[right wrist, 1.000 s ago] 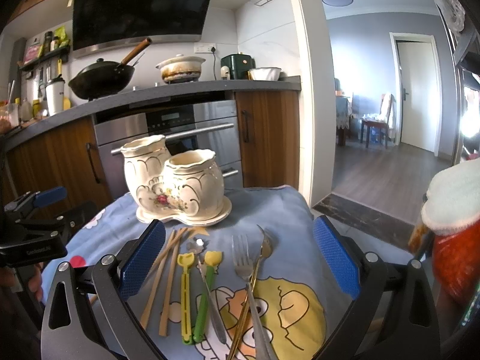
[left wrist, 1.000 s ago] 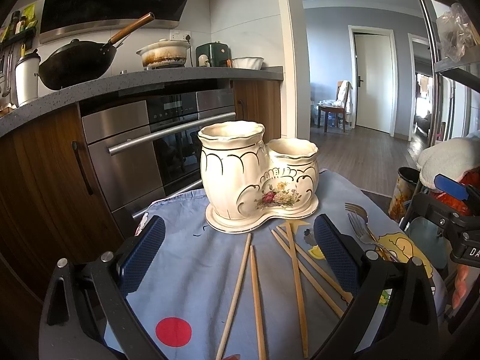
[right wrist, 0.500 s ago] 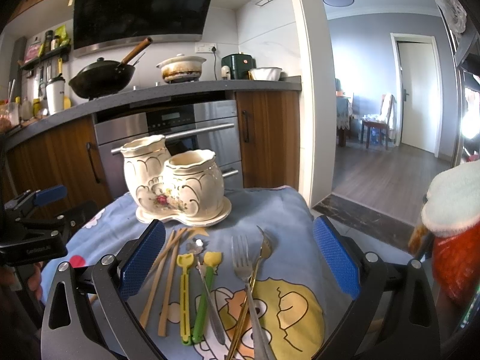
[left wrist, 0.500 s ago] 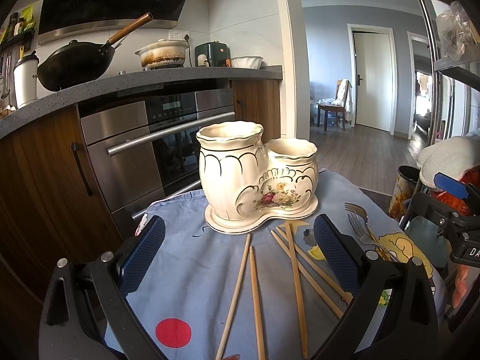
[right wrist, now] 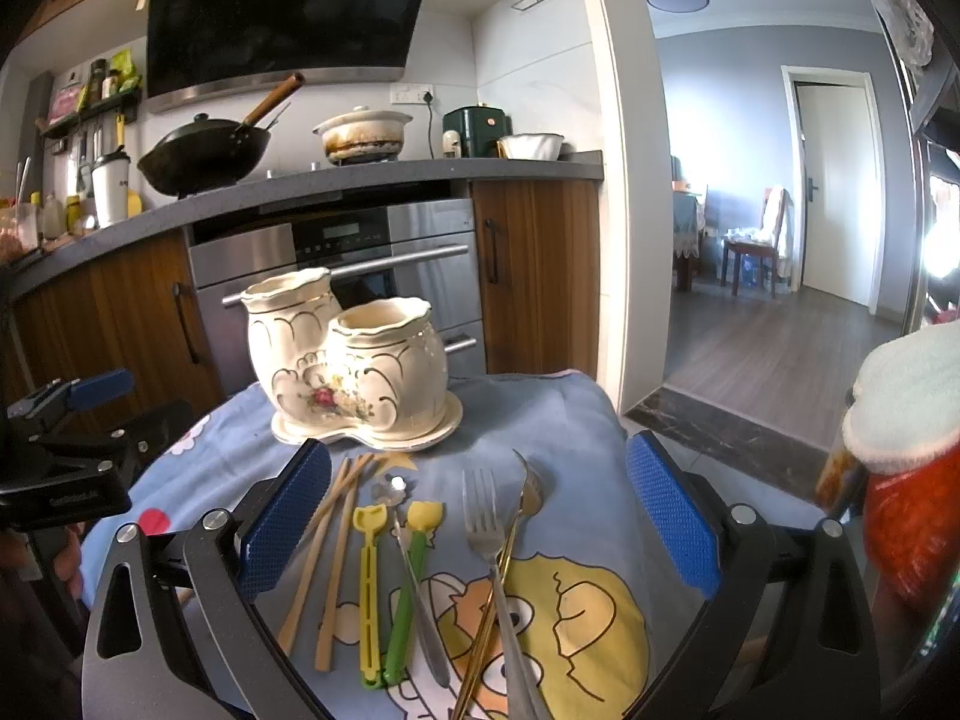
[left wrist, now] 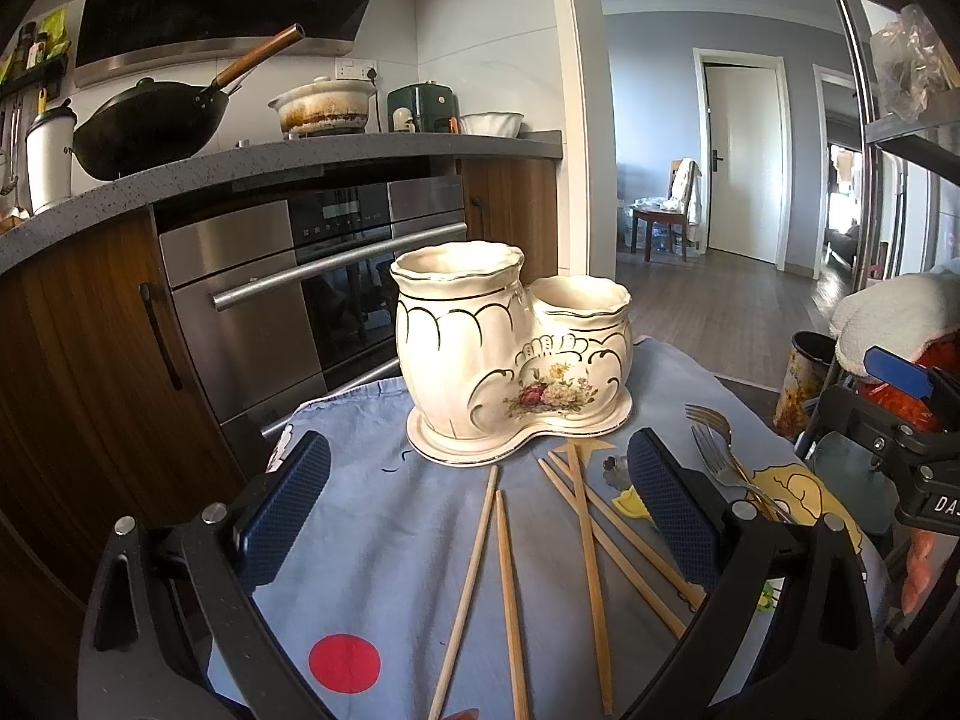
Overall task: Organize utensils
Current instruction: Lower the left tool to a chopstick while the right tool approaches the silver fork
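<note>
Both grippers hang spread wide and empty over the blue cloth [left wrist: 372,540]. Ahead of the left gripper [left wrist: 480,501] stands one cream two-pot holder [left wrist: 510,360]; five wooden chopsticks [left wrist: 591,576] lie between its fingers. Between the right gripper's [right wrist: 480,504] fingers lie two forks [right wrist: 489,534], one gold spoon [right wrist: 528,495], one steel spoon [right wrist: 414,570], and two plastic utensils, yellow [right wrist: 369,576] and green [right wrist: 408,588]. The right gripper's body reads "DA", cut off.

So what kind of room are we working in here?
A home kitchen, most likely: a black wok and a stained pot sit on the dark countertop, with a built-in steel oven underneath. A hallway opens beyond.
</note>
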A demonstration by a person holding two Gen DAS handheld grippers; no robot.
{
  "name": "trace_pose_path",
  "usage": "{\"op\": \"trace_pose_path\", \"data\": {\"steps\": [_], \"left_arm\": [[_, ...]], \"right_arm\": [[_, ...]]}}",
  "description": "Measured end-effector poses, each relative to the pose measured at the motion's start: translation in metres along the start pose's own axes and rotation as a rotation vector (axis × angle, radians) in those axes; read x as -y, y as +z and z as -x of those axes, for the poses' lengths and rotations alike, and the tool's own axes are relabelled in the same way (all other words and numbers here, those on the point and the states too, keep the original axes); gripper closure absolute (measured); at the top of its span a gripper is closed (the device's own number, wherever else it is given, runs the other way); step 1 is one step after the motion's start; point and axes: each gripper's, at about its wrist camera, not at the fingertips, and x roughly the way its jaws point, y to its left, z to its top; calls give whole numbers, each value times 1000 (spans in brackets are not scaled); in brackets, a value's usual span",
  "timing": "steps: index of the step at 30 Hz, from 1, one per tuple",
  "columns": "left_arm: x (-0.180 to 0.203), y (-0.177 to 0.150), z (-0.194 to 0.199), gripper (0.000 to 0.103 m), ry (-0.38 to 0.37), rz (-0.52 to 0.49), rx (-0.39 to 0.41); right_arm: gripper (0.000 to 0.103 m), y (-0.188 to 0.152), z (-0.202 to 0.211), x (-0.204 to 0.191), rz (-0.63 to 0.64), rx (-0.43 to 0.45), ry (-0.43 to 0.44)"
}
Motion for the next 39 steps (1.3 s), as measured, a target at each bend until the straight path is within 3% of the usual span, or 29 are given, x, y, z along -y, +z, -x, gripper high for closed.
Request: {"op": "trace_pose_path", "data": {"steps": [7, 12, 15, 19, 21, 26, 32, 34, 39], "left_arm": [[-1, -1, -3, 5, -17, -3, -8], [-3, -3, -11, 5, -30, -50, -38], [-6, -7, -21, 5, -83, -85, -90], [-19, -9, -37, 5, -117, -62, -159], [-26, -11, -50, 5, -171, -54, -225], [-26, -22, -67, 5, -92, -149, -308], [-33, -27, -73, 5, -92, -173, -366], [-36, -30, -75, 5, -89, -178, -384], [-43, -32, -72, 5, -109, -170, -411]], "right_arm": [[5, -4, -6, -1, 5, -7, -3], [5, -9, -16, 2, 26, -58, -8], [5, -13, -25, 8, 46, -118, -20], [5, -19, -40, 18, 79, -202, -43], [5, -20, -45, 21, 105, -237, -47], [5, -18, -63, 24, 126, -318, -62], [8, -26, -72, 13, 161, -419, 10], [14, -27, -71, 12, 166, -442, 25], [42, -31, -60, 15, 173, -492, 42]]}}
